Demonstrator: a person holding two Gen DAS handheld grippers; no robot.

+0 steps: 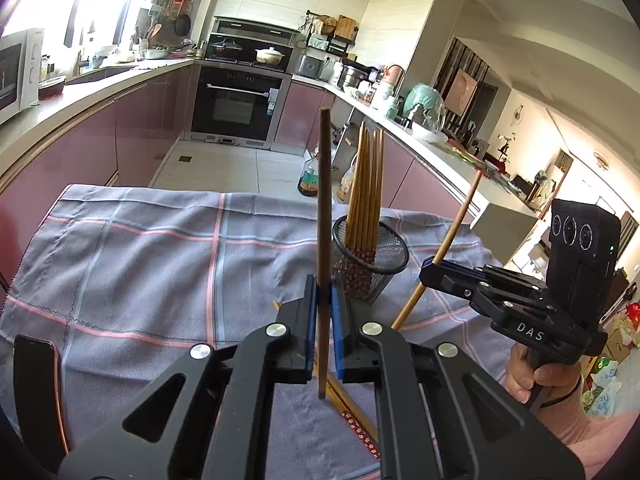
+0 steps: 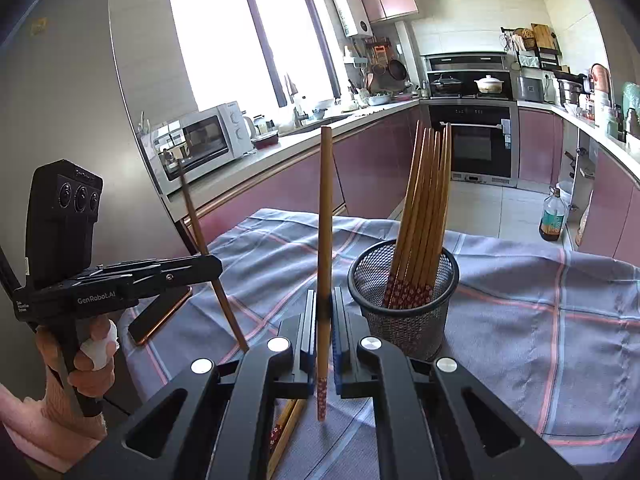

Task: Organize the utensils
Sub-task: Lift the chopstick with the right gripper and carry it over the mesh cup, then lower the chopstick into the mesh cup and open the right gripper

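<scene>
A black mesh cup (image 1: pixel 370 258) (image 2: pixel 404 300) stands on the checked cloth (image 1: pixel 140 264) and holds several wooden chopsticks (image 1: pixel 366 188) (image 2: pixel 424 208) upright. My left gripper (image 1: pixel 323 300) is shut on one chopstick (image 1: pixel 324 208), held upright just left of the cup. My right gripper (image 2: pixel 323 312) is shut on another chopstick (image 2: pixel 325 208), upright, left of the cup. Each gripper shows in the other's view, the right gripper (image 1: pixel 430 270) and the left gripper (image 2: pixel 214 266). Loose chopsticks (image 1: pixel 352 404) (image 2: pixel 286 428) lie on the cloth under the grippers.
A phone (image 1: pixel 38 388) (image 2: pixel 160 316) lies on the cloth's left part. Pink kitchen cabinets, counters, an oven (image 1: pixel 236 108) and a microwave (image 2: pixel 200 144) surround the table. A bottle (image 2: pixel 554 216) stands on the floor.
</scene>
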